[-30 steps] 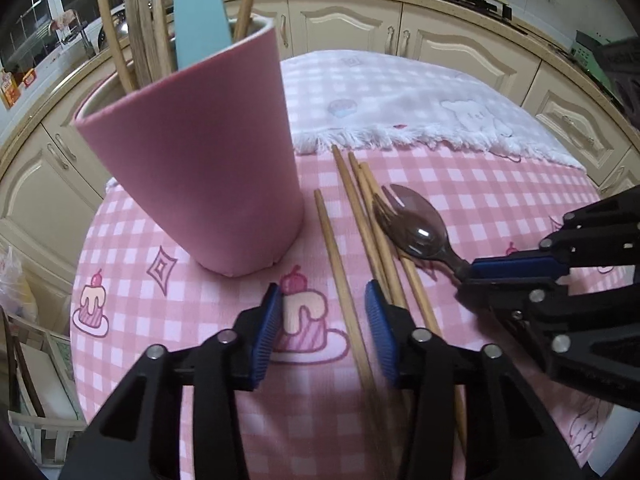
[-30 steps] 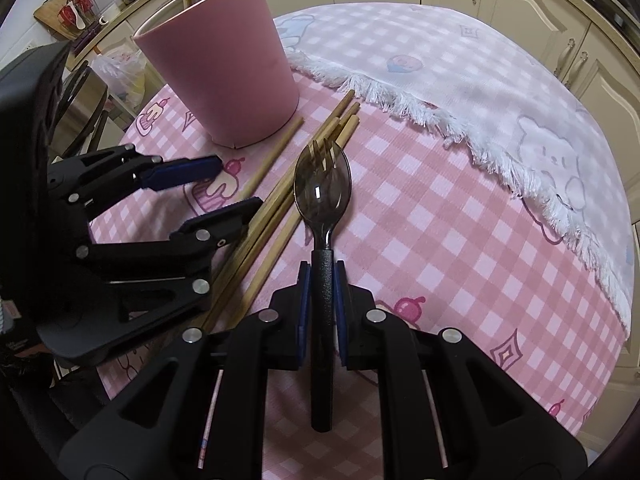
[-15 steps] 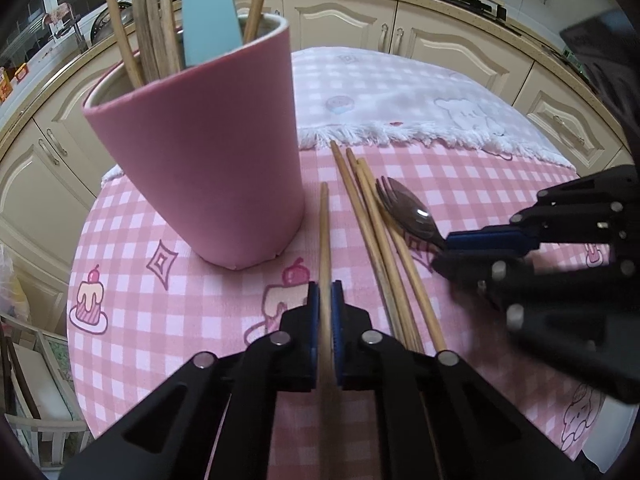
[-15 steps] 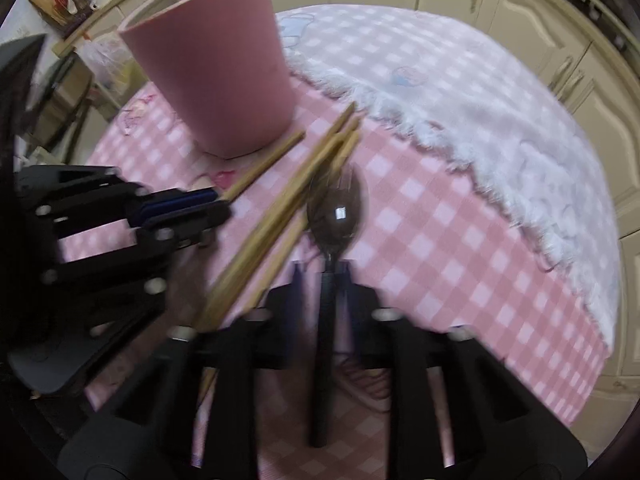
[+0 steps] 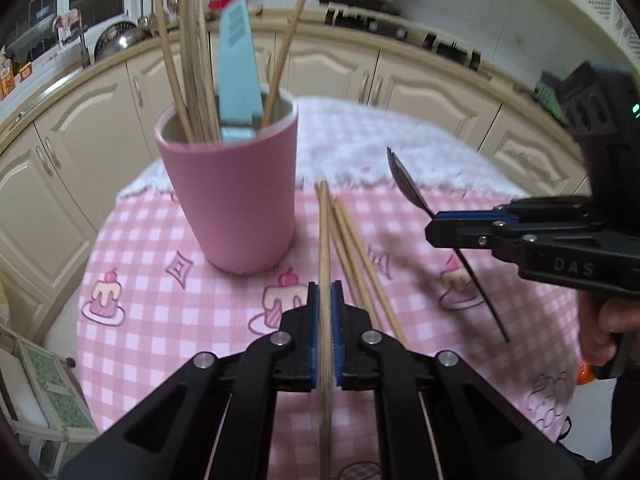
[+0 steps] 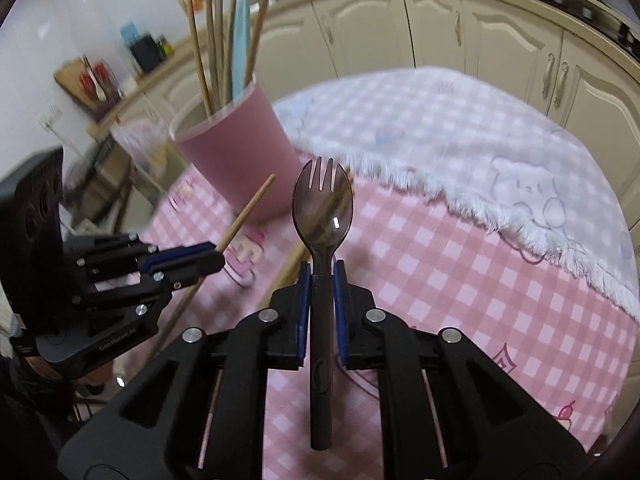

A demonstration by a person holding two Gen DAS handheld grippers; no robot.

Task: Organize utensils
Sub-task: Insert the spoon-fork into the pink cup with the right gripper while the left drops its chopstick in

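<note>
My left gripper (image 5: 325, 332) pinches one wooden chopstick (image 5: 324, 240), lifted off the checked cloth (image 5: 160, 320). My right gripper (image 6: 321, 308) clamps the dark spork (image 6: 322, 208) by its handle, raised. Pink cup (image 5: 236, 200) stands ahead-left, more chopsticks (image 5: 356, 248) lying beside it.

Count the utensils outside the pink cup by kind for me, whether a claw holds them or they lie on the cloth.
Chopsticks: 4 (1 held chopstick in the left claw, 3 lying chopsticks bunched on the tablecloth)
Sporks: 1 (the spork in the right claw)
Total: 5
</note>
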